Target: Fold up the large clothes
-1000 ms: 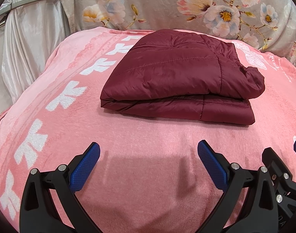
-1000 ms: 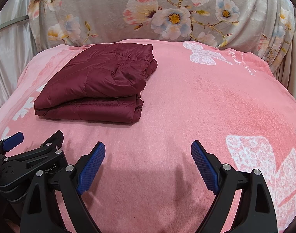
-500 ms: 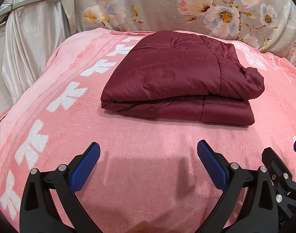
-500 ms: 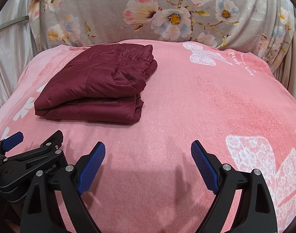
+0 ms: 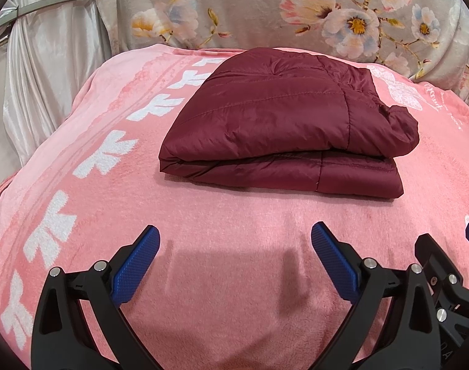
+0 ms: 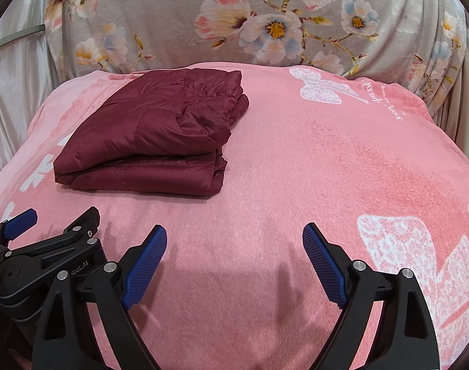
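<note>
The left gripper, seen from the right wrist, bears "bot.AI"; white script on the pink blanket beside it is unreadable.

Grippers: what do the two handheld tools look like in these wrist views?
The left gripper and right gripper look alike: black plastic frames with triangular cut-outs and silver bolt heads, each carrying two fingers faced with blue, finely textured pads. White lettering ending in "bot.AI" shows on the left one's body in the right wrist view. No cables, hands or sleeves are visible.
</note>
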`<state>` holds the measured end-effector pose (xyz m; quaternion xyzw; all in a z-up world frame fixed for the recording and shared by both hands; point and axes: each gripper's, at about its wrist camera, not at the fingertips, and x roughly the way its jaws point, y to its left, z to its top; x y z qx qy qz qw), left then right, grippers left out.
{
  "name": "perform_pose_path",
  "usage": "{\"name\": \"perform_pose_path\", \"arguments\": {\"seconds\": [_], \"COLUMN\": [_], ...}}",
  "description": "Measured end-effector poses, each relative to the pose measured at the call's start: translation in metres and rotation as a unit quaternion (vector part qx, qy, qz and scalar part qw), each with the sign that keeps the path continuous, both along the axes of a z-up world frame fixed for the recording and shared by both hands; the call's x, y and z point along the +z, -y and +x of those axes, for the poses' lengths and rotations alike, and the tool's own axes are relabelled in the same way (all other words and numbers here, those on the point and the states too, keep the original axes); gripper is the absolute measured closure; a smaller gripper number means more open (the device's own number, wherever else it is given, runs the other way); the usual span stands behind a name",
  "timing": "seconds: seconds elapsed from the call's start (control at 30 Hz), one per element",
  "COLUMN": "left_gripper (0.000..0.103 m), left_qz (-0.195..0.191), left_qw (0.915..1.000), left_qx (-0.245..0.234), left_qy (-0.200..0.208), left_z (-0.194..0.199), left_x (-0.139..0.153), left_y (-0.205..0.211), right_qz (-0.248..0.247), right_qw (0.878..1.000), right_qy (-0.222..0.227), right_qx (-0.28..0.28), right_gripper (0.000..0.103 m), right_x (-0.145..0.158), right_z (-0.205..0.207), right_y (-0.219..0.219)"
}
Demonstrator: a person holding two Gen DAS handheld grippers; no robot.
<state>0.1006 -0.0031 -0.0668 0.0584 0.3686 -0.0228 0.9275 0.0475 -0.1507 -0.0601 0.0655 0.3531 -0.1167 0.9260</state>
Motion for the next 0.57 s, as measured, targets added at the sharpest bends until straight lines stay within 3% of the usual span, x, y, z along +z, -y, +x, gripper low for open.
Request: {"name": "perform_pose_path", "arguments": {"seconds": [0.57], "left_gripper": [0.007], "left_qz": [0.000], "left_qw": [1.0000], "left_qx": [-0.002], "left_qy": [0.000], "left_z": [0.0021], "left_x": [0.0008], "left_y": [-0.0010], "right_qz": [0.000], "right_qw": [1.000], "right_qy": [0.000], "right_qx": [0.000], "right_gripper": [0.016], "right_x": [0.0003], "right_z": [-0.0003], "right_y": [0.0002]}}
